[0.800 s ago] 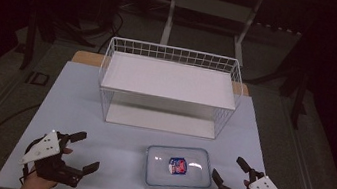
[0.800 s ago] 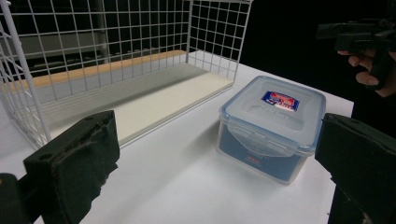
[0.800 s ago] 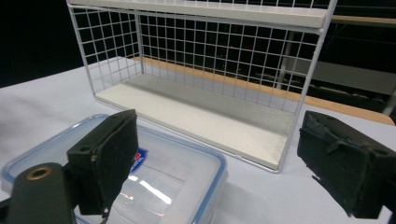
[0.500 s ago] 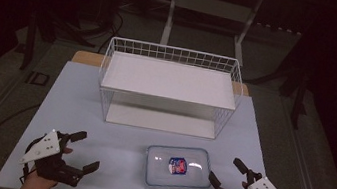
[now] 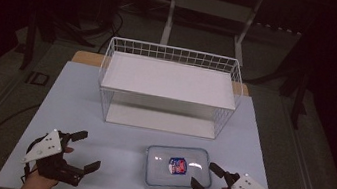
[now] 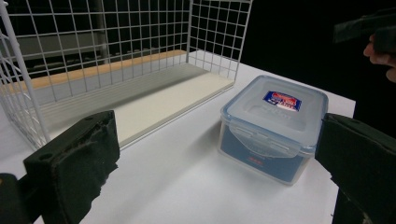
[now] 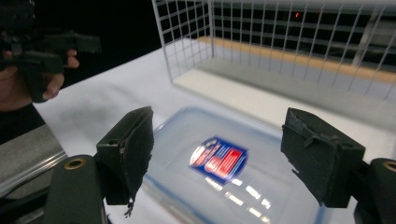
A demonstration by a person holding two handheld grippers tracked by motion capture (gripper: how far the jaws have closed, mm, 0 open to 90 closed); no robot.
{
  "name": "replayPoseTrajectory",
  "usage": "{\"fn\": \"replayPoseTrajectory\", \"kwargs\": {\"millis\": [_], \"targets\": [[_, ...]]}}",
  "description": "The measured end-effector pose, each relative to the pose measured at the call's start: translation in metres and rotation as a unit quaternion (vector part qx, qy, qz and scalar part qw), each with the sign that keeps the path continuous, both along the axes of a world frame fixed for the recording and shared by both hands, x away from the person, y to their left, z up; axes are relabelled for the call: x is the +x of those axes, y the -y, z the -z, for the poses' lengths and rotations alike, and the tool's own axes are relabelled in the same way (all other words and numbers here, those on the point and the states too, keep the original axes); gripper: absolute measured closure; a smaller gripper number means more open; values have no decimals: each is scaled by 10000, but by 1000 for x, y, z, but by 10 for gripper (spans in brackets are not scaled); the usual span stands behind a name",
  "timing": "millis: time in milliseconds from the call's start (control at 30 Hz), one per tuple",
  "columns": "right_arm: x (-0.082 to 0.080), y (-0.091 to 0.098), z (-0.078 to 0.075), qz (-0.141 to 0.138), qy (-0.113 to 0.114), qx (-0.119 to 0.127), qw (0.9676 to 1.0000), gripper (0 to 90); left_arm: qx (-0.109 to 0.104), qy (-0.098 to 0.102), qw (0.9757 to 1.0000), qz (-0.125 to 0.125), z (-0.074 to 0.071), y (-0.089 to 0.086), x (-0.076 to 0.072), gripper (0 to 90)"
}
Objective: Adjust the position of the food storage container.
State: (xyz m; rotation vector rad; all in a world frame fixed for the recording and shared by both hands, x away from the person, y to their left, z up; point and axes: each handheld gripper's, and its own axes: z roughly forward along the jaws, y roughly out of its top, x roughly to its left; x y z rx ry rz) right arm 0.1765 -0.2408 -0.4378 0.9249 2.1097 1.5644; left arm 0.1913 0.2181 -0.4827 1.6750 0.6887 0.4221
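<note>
A clear lidded plastic container (image 5: 178,169) with a red and blue label sits on the white table near its front edge. My right gripper (image 5: 205,176) is open at the container's right front corner; in the right gripper view its jaws (image 7: 222,140) stand wide on either side above the lid (image 7: 219,161), not touching it. My left gripper (image 5: 87,150) is open and empty to the container's left, a hand's width away. In the left gripper view the container (image 6: 273,126) lies ahead on the right between the spread jaws.
A white wire shelf rack (image 5: 172,54) with two levels stands at the middle back of the table (image 5: 79,101). Its lower board (image 6: 154,100) is open toward me. Dark floor and frame legs surround the table.
My right gripper has moved left, up to the container's corner, and now hangs over the lid. The left gripper and the container have kept their places.
</note>
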Motion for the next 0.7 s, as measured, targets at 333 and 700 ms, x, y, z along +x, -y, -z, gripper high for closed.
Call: {"fn": "replayPoseTrajectory", "kwargs": {"millis": [333,700], "targets": [[-6,-25,35,-417,-639,-450,9961,692,100,21,9999,-4,1,1,1,0],[-5,-49,64,-946,-1182,-1091,9824,897,141,0,9999,43,1,3,3,0]]}}
